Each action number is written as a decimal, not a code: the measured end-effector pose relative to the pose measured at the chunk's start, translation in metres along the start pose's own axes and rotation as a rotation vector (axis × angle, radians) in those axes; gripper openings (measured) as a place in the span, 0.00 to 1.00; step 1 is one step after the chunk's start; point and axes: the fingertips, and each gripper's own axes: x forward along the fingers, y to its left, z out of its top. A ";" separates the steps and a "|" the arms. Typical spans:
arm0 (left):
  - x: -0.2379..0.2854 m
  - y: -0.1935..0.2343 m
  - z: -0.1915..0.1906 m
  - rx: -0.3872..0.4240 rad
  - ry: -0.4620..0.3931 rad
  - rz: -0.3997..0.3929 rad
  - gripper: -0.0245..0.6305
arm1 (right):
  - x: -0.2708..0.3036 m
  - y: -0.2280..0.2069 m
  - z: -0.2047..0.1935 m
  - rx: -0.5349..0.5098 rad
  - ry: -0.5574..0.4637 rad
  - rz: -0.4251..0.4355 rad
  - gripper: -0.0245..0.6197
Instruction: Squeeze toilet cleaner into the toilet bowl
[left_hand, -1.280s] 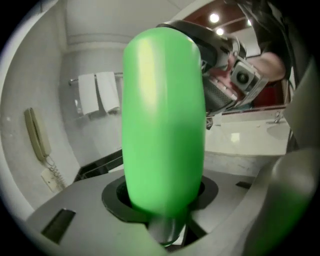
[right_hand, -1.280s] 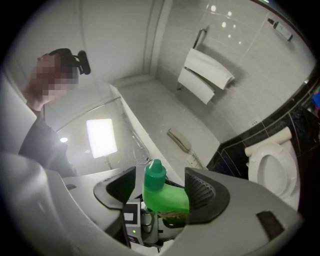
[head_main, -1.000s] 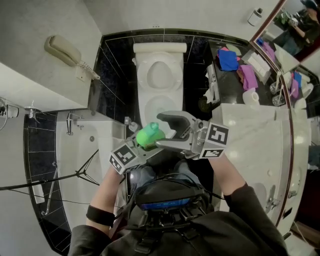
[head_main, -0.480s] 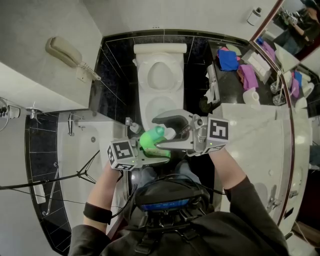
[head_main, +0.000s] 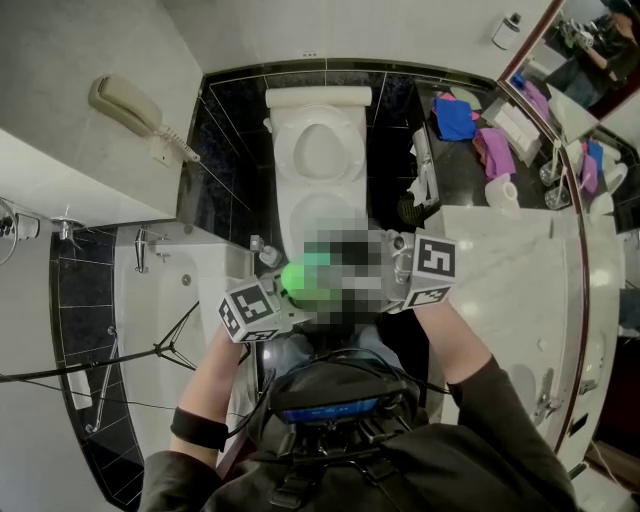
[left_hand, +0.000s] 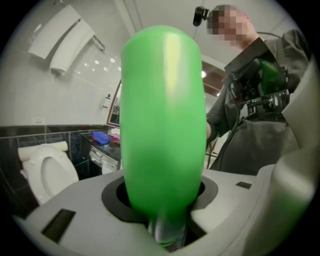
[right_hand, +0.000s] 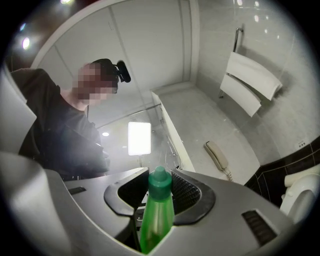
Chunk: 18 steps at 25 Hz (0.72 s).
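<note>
A green toilet cleaner bottle (head_main: 298, 277) is held up in front of me, over the near side of the white toilet (head_main: 300, 190). My left gripper (left_hand: 162, 202) is shut on the bottle's body (left_hand: 162, 115), which fills the left gripper view. My right gripper (right_hand: 157, 197) has just been closing, and its jaws now sit against the bottle's green cap (right_hand: 160, 182) on both sides. In the head view a mosaic patch hides both sets of jaws; only the marker cubes (head_main: 247, 310) show.
A wall phone (head_main: 125, 103) hangs at the left, above a bathtub (head_main: 165, 300). Right of the toilet, a dark counter (head_main: 455, 160) carries blue and purple cloths. A marble vanity (head_main: 510, 280) stands nearer, at the right. Folded towels (right_hand: 247, 82) lie on a wall rack.
The right gripper's jaws were wide open over the bottle's top and have drawn in around its cap. The left gripper with the bottle has tilted a little.
</note>
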 end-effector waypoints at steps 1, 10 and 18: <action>0.000 0.008 -0.002 0.013 0.014 0.054 0.33 | -0.001 -0.005 -0.002 0.012 0.004 -0.023 0.28; -0.018 0.082 -0.022 0.175 0.098 0.615 0.33 | -0.009 -0.032 -0.027 0.194 0.063 -0.205 0.28; -0.056 0.126 -0.031 0.392 0.220 1.102 0.33 | -0.021 -0.047 -0.049 0.432 0.091 -0.408 0.28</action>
